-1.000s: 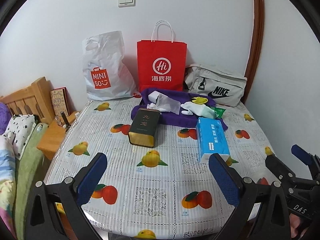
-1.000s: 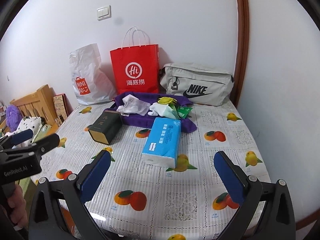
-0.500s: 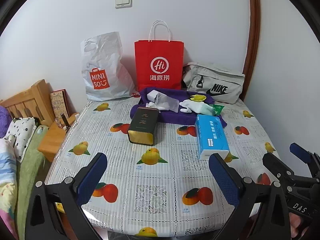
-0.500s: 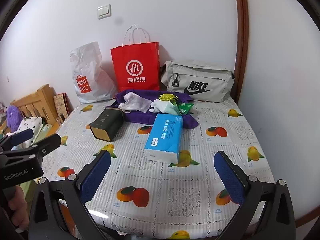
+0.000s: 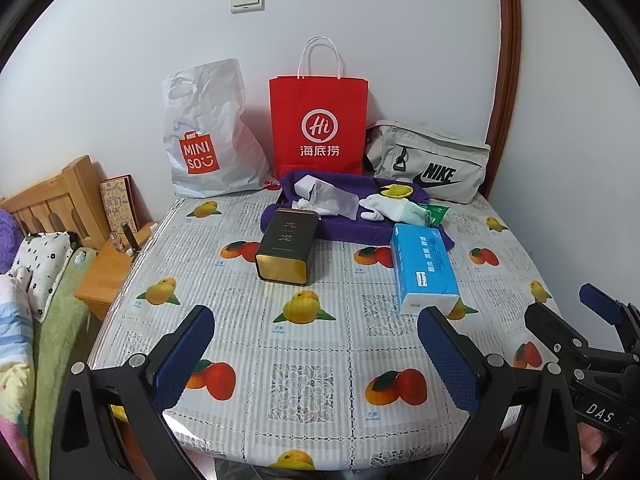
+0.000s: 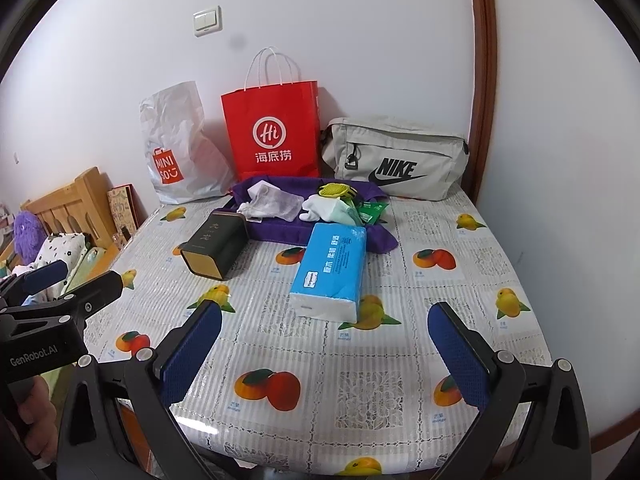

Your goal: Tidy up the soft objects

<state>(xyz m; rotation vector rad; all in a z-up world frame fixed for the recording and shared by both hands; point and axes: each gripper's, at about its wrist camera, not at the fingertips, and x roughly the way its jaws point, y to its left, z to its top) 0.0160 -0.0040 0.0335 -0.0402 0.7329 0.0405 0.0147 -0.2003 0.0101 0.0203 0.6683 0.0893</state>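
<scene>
Two grippers hang over the near edge of the table, both spread wide with nothing between the blue pads: the left gripper and the right gripper, side by side but apart. Plenty of open room up front, since the whole near half of the glossy plastic tablecloth with its fruit print and lace-look squares is bare. The stuff sits toward the back. A purple towel, fuzzy and rumpled, lies across the far middle with the soft bits piled on it: a see-through mesh pouch, a white sock, a yellow netted thing and a green packet poking off the right end. I can't tell what the yellow thing actually is. A blue tissue pack, soft and crinkly with a white end, lies lengthwise just in front of the towel's right end, touching or overlapping its edge. A dark tea tin with gold trim, boxy and hard, lies on its side at the towel's left front corner. Along the wall stand a wrinkled white plastic Miniso bag, a stiff red paper bag with white rope handles, and a grey fabric Nike bag, slumped. The table's right edge runs close to the wall, the left edge drops off toward a wooden bed frame and bedding.
</scene>
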